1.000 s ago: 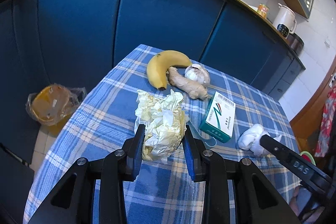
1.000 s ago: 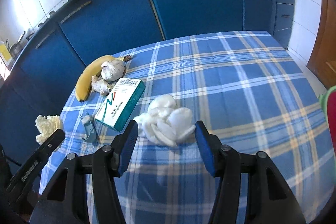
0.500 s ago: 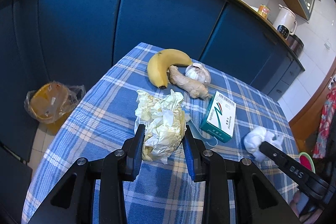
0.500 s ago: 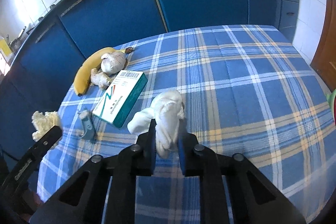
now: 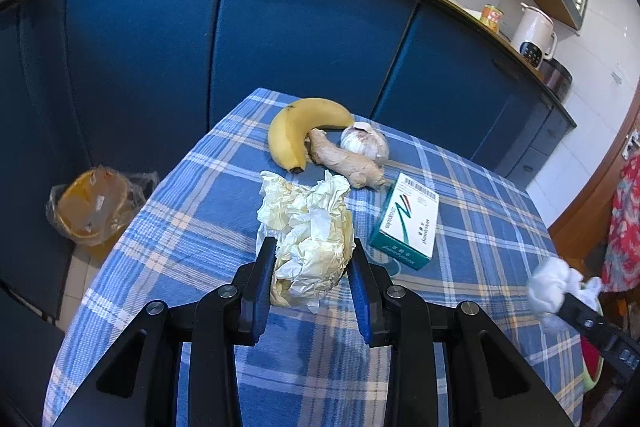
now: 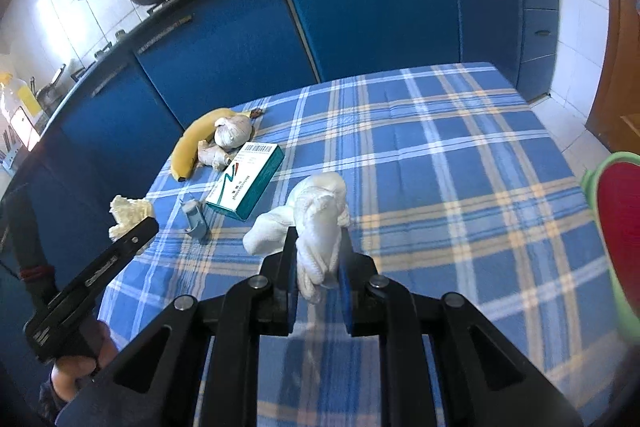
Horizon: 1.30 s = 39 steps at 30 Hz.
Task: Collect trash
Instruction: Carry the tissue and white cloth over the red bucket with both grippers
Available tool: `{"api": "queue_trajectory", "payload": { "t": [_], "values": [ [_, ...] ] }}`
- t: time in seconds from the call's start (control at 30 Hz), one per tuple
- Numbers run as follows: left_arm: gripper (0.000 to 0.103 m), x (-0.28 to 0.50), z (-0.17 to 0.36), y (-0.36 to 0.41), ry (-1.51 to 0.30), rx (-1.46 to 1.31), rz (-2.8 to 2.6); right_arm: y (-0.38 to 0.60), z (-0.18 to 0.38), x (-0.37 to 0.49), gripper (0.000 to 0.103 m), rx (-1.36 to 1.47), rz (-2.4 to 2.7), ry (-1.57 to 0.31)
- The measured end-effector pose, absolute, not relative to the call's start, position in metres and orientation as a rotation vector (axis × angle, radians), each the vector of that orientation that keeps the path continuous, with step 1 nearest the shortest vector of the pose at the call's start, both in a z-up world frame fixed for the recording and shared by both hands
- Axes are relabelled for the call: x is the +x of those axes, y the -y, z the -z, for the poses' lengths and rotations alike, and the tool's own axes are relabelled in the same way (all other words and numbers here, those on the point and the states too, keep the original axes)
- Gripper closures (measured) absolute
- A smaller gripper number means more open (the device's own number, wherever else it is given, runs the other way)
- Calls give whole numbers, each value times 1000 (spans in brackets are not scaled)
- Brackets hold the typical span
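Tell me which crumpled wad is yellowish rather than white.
The crumpled yellowish paper wad clamped in the left gripper; the wad in the right gripper is the white tissue wad.

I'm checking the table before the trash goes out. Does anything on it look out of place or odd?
Mainly the trash itself: a crumpled yellowish paper wad in the left gripper and a white tissue wad in the right gripper. A small blue-grey item lies tipped beside the medicine box. Nothing is spilled.
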<state>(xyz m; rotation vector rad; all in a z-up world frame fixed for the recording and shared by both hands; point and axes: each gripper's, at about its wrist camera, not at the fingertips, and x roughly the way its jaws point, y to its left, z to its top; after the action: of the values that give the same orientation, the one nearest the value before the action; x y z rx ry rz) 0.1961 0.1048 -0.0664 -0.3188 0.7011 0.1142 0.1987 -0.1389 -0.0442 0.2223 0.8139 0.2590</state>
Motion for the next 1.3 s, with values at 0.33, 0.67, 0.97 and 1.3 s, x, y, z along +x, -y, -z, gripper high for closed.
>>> {"api": "queue_trajectory", "payload": {
  "t": [0.33,0.67,0.97,1.3],
  "values": [
    [68,182,45,-78,-675,-265,-56,187,26,156,84,288,-197,-764],
    [68,167,22,-30,-675,-193,43,238,25,124,84,371,-108,-741],
    [68,159,10,22,-703,-152,186,286,25,98,84,438,-36,-703],
    [67,160,8,77,-742,-100,319,338,30,76,84,505,55,-674]
  ]
}}
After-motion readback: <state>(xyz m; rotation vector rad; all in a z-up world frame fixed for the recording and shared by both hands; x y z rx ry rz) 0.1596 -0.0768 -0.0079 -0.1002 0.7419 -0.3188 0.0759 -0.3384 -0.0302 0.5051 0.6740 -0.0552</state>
